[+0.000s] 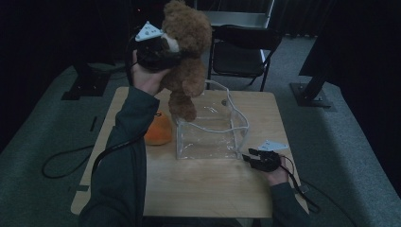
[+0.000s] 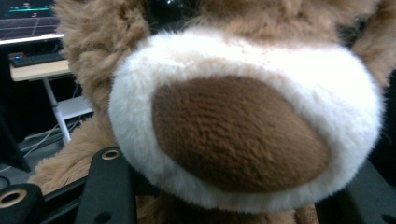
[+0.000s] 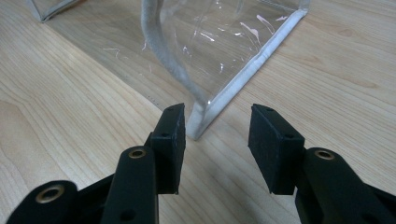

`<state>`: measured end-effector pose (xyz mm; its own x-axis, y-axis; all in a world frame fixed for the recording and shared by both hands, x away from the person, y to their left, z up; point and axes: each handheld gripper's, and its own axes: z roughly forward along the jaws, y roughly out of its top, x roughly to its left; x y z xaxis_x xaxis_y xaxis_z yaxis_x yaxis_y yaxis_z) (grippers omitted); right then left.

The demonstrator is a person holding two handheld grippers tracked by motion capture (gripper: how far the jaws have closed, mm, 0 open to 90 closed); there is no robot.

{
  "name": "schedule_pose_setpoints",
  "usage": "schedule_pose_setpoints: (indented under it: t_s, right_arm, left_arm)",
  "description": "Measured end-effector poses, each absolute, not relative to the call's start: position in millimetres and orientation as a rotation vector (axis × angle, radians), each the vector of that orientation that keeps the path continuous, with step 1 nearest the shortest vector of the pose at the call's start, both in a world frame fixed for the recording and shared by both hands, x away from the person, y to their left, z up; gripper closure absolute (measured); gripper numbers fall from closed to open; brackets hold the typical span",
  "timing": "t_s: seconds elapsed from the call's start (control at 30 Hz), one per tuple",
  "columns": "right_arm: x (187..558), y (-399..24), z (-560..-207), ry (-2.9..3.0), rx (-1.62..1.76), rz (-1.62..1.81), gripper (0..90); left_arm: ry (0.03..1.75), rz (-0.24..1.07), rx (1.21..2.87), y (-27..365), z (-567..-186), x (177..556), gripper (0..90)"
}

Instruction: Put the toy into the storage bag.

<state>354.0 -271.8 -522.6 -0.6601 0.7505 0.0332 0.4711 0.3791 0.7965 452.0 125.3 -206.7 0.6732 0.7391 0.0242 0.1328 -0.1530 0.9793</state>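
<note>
Jaws of my left gripper (image 1: 158, 53) clamp the teddy bear (image 1: 187, 56) by its head, holding it in the air above the far left of the worktop (image 1: 208, 184), over the clear bag (image 1: 213, 127). My right gripper (image 3: 217, 140) rests open, empty, near the bag's right corner.

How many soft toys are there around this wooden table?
2: a fluffy brown teddy bear held up above the table, and an orange plush toy on the table beside the clear plastic bag.
</note>
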Motion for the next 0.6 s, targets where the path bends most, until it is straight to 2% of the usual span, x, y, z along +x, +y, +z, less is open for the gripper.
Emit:
schedule_pose_setpoints:
  t_s: [0.6]
  right_arm:
    - [353.7, -272.7, -522.3, 2.304, 1.072, 1.176, 55.2]
  left_arm:
    - [0.602, 0.563, 1.716, 100.6, -209.8, 456.9, 43.9]
